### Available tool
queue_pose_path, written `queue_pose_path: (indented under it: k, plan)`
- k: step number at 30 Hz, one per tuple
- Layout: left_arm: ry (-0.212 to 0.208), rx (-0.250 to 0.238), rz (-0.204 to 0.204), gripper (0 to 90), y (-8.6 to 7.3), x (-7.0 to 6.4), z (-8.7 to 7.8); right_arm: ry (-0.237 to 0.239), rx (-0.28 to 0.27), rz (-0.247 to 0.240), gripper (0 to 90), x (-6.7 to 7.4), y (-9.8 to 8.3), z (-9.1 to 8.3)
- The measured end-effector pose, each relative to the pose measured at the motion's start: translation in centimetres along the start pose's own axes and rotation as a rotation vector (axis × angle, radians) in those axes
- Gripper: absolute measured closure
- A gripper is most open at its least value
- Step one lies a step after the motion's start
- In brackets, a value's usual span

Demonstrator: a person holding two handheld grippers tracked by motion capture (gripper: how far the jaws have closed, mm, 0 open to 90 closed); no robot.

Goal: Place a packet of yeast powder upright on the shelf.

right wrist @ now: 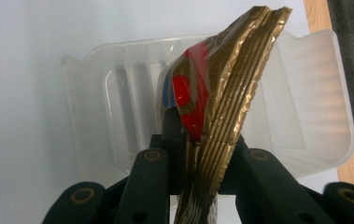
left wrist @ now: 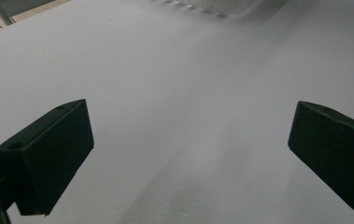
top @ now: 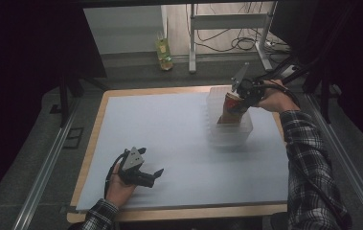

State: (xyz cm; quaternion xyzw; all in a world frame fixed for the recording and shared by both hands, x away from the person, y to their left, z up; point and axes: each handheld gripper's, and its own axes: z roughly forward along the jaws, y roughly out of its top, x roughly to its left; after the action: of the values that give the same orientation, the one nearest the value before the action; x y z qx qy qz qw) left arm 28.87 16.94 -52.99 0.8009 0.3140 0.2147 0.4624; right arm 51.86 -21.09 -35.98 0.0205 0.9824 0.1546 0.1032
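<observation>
High view: a pale bench (top: 179,143) carries a clear plastic bin (top: 239,132) directly beneath the right claw (top: 236,103). Right gripper view: that claw (right wrist: 198,161) is clenched on a gold-edged red snack packet (right wrist: 216,93), held upright over the bin (right wrist: 305,107), the packet's lower end reaching into it in the high view (top: 229,109). Well off from the bin, the left claw (top: 153,175) rests on bare bench, released, jaws spread wide (left wrist: 188,154).

- Left gripper (top: 156,173): bare table (top: 179,143) ahead, passage free.
- Right gripper (right wrist: 201,163): clear bin (right wrist: 305,107) walls below, ringing the gripped snack bag (right wrist: 221,93) (tight sideways).
</observation>
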Motion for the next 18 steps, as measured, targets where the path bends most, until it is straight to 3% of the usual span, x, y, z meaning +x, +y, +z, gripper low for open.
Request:
queue_pose_path:
  k: [5,12,13,18]
  plan:
    - [0.0,0.001,0.001,0.3,0.02,-0.04,-0.03,0.001,-0.017,0.039,73.1,0.16,-0.2,0.4]
    - [-0.002,0.001,0.001,0.3,0.02,-0.05,0.02,-0.021,-0.049,0.084,57.4,0.43,0.0,0.03]
    - [-0.003,0.001,0.001,0.3,0.02,-0.07,0.02,-0.039,-0.062,0.111,53.2,0.65,0.04,-0.01]
    - [-0.005,0.002,0.002,0.3,0.03,-0.1,0.09,-0.057,-0.098,0.131,46.2,0.74,0.15,-0.18]
